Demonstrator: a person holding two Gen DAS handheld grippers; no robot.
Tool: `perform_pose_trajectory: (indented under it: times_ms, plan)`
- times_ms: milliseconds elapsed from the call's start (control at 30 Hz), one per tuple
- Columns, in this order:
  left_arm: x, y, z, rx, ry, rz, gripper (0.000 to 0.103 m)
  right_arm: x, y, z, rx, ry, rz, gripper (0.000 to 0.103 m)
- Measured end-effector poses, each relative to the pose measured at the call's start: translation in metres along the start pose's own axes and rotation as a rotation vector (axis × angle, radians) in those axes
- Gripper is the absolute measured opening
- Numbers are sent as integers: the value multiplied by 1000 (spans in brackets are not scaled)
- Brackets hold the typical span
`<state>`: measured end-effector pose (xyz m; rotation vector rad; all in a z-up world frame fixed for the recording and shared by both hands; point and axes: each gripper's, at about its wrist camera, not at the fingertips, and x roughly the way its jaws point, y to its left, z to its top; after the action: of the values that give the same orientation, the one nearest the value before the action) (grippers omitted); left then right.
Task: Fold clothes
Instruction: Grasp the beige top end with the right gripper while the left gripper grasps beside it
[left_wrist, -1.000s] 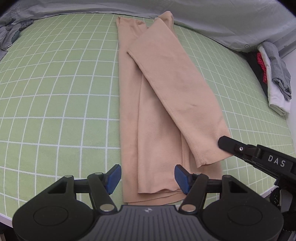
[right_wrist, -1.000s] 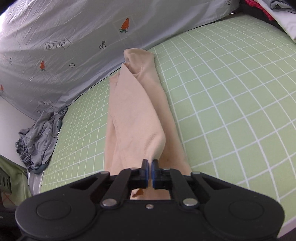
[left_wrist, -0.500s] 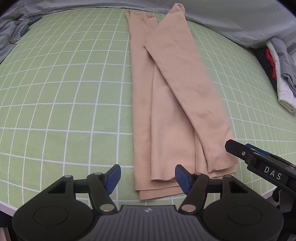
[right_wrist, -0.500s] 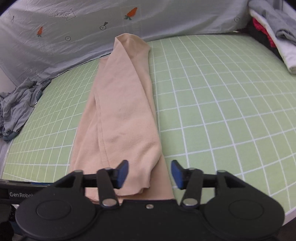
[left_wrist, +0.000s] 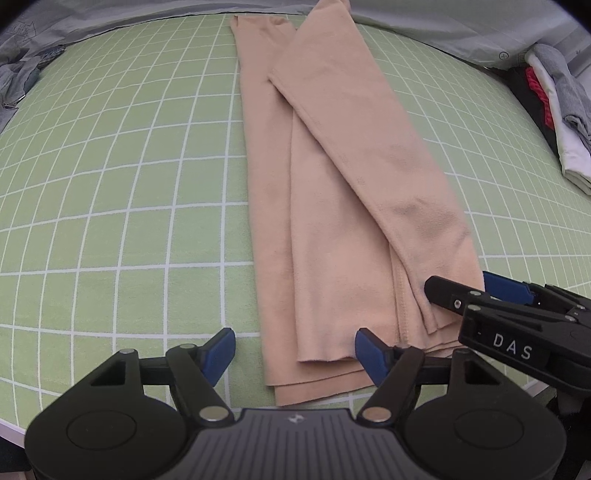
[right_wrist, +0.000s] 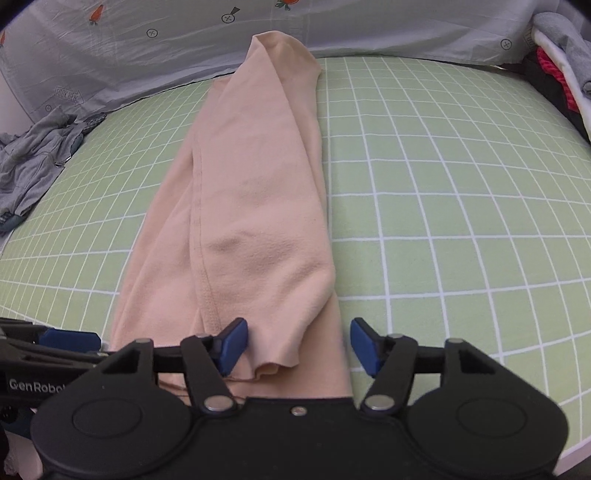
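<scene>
A beige garment (left_wrist: 332, 192) lies folded into a long narrow strip on the green checked mat (left_wrist: 110, 184), running away from me; it also shows in the right wrist view (right_wrist: 251, 206). My left gripper (left_wrist: 295, 349) is open and empty over the near hem. My right gripper (right_wrist: 295, 345) is open and empty over the near right end of the cloth, its jaws on either side of the top layer's edge. The right gripper also shows in the left wrist view (left_wrist: 480, 291) at the strip's right corner.
A crumpled grey garment (right_wrist: 33, 155) lies at the far left of the mat. A pile of white, grey and red clothes (left_wrist: 554, 103) sits at the far right. A grey printed sheet (right_wrist: 184, 44) hangs behind. The mat's near edge (left_wrist: 532, 387) is close to both grippers.
My right gripper has opened and let go of the cloth layer, which now lies flat on the strip. Both grippers have come lower and closer to the near hem.
</scene>
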<state>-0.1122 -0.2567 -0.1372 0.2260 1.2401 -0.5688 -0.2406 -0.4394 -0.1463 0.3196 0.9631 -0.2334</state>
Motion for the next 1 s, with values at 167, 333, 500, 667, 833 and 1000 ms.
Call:
perform_pose_trajectory:
  times_ms: [167,333,500,667,833,1000]
  plan:
    - [5,-3,3,12,-14,-24,68,0,0,0,-16,-4,12,49]
    - [11,-6,9,14,-60,-83,38,0,-7,0,26,8,92,15]
    - [13,-6,5,-13,-60,-170,14,-1,-5,0,4,10,108,13]
    - [-10,-4,-2,-30,-100,-260,13,-23,-14,3,78,9,183,13]
    - [-52,-7,16,1,-233,-340,13,-55,-10,21,36,-81,199,12]
    - [-80,0,57,-54,-348,-384,13,-77,-3,61,-1,-206,231,11]
